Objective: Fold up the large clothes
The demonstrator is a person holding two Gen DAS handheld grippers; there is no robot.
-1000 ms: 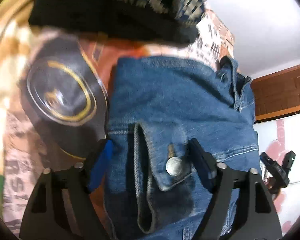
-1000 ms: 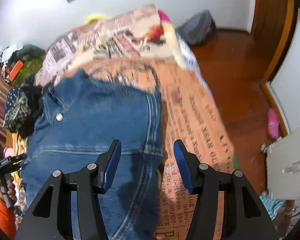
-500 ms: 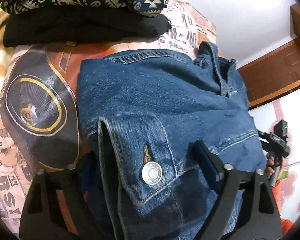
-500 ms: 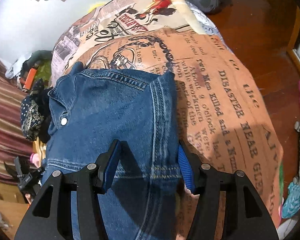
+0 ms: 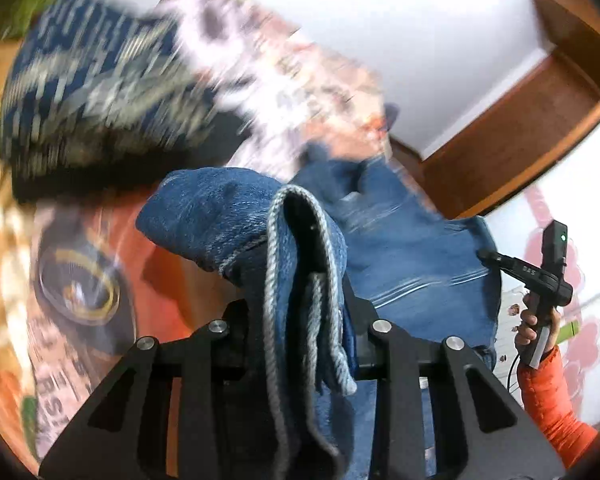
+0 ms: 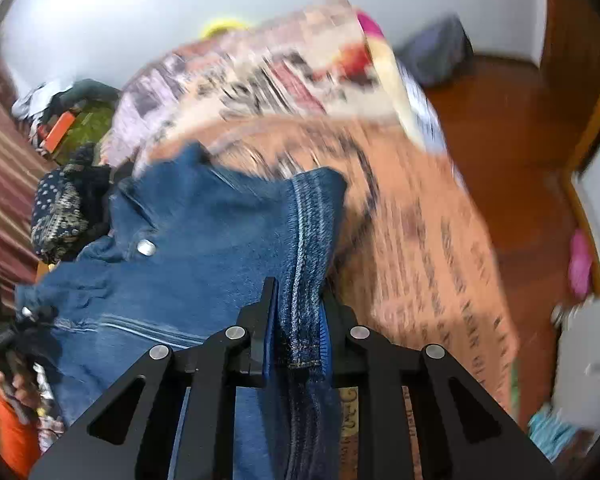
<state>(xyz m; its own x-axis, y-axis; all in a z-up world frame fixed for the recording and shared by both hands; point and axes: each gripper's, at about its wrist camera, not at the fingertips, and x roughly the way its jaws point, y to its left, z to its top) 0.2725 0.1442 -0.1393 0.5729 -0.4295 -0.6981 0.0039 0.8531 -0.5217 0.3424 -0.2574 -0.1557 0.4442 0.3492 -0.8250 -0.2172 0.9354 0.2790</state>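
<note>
left gripper [image 5: 304, 312] pinching denim jacket [image 5: 412, 272] hem | right gripper [image 6: 296, 328] clamping seam, probably to lift together for folding

White walls [image 6: 100, 20]; reddish wooden floor [image 6: 500, 128] right of the bed [image 6: 440, 240], which wears a newspaper-print cover; wooden door frame [image 5: 520, 136].
</note>
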